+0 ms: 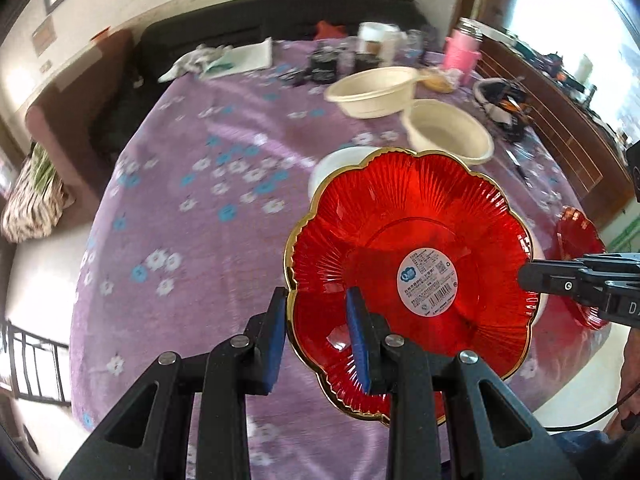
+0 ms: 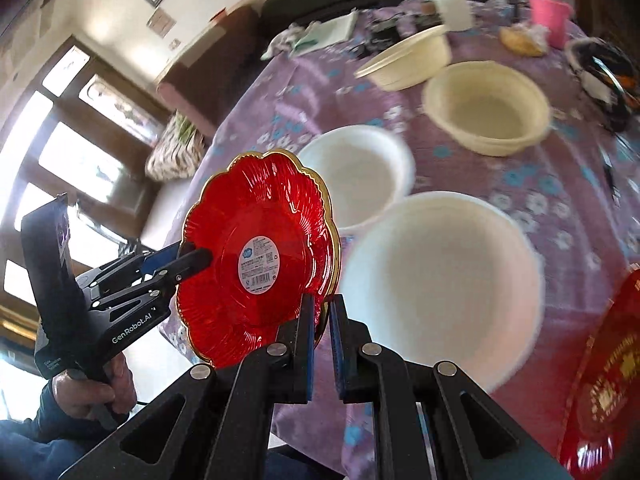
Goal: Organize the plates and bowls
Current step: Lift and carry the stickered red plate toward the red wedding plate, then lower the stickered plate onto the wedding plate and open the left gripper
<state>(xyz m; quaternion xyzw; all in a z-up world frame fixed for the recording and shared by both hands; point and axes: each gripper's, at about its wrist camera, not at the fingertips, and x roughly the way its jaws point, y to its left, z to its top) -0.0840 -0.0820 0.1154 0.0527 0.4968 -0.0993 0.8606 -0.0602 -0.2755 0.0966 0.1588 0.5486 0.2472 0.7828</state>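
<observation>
A red scalloped plate [image 1: 412, 240] with a gold rim and a round label is held up above the purple tablecloth. My left gripper [image 1: 318, 332] straddles its near rim, one finger on each side, with a gap showing at the outer pad. My right gripper [image 2: 322, 332] is shut on the opposite rim of the red plate [image 2: 256, 256]. It also shows in the left wrist view [image 1: 532, 276]. Two white bowls [image 2: 440, 280] [image 2: 360, 172] and two cream bowls [image 2: 486, 108] [image 2: 408, 60] sit on the table. Another red plate [image 2: 600, 364] lies at the right.
The table [image 1: 192, 216] has a purple flowered cloth. At its far end stand a pink cup [image 1: 460, 54], a white container [image 1: 376, 38], dark jars [image 1: 324, 64] and papers [image 1: 240, 58]. A dark sofa lies beyond. A wooden chair [image 1: 560, 120] stands at the right.
</observation>
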